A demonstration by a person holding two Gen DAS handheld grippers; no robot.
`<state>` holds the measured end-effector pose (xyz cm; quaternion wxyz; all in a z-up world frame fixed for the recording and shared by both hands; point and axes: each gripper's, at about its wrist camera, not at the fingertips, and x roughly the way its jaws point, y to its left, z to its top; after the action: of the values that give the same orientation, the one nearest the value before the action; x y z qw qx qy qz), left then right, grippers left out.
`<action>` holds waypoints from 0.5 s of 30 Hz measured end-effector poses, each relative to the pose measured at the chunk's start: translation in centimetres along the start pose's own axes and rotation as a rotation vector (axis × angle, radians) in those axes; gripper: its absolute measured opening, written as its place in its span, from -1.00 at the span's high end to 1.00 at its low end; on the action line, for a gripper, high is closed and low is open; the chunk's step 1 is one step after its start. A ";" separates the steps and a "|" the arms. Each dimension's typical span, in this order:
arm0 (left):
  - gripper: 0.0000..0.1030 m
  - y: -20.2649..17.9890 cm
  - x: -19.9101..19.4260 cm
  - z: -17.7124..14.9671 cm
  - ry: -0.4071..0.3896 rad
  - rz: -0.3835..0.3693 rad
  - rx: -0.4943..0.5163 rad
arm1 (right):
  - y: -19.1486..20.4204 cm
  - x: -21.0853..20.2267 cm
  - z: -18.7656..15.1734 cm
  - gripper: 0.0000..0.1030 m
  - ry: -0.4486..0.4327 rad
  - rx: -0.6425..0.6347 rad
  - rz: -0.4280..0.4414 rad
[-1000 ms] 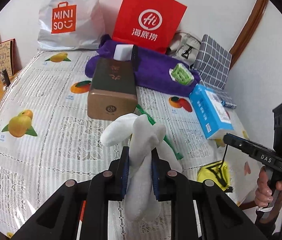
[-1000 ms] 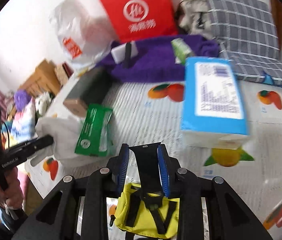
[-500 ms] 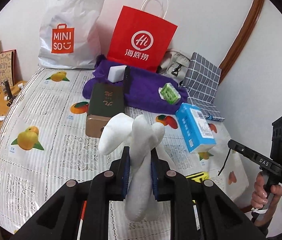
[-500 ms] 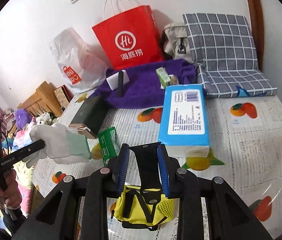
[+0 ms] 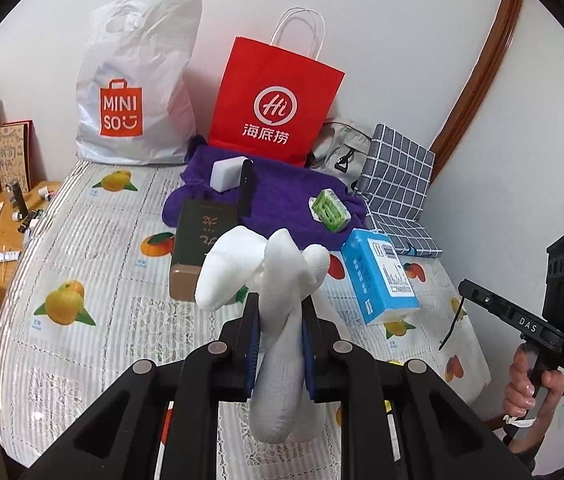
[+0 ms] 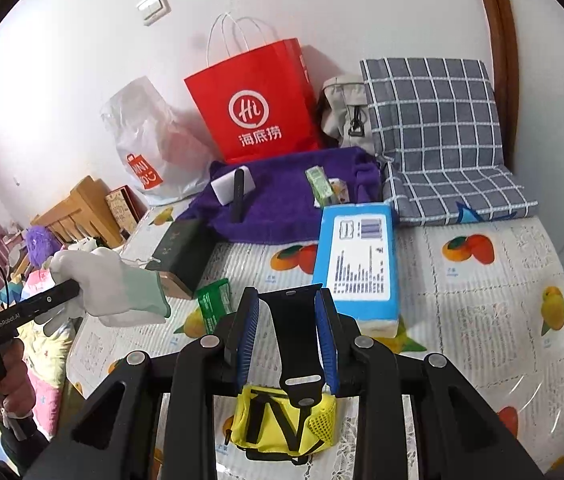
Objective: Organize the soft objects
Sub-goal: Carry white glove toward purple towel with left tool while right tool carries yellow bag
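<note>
The left gripper (image 5: pixel 280 344) is clamped on a white glove (image 5: pixel 270 280), held above the bed (image 5: pixel 82 240). The right gripper (image 6: pixel 287 332) grips the black strap (image 6: pixel 294 336) of a yellow pouch (image 6: pixel 282 424), which hangs at 6 o'clock below its blue pads (image 6: pixel 248 336). A blue tissue pack (image 6: pixel 358 264) lies on the bed at 12 o'clock, below a purple towel (image 6: pixel 282 196).

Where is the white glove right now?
The white glove is pinched in the left gripper, held up above the bed, in front of the brown box.
</note>
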<state>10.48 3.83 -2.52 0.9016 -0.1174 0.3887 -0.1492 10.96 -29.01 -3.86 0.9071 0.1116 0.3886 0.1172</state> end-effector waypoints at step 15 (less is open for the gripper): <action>0.66 -1.4 0.1 3.1 -0.030 0.000 0.022 | 0.5 0.0 3.5 0.44 -0.028 -0.020 0.023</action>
<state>12.63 2.75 -0.04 0.9086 -0.1095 0.3733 -0.1518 13.43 -28.97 -1.34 0.9120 0.1084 0.3736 0.1300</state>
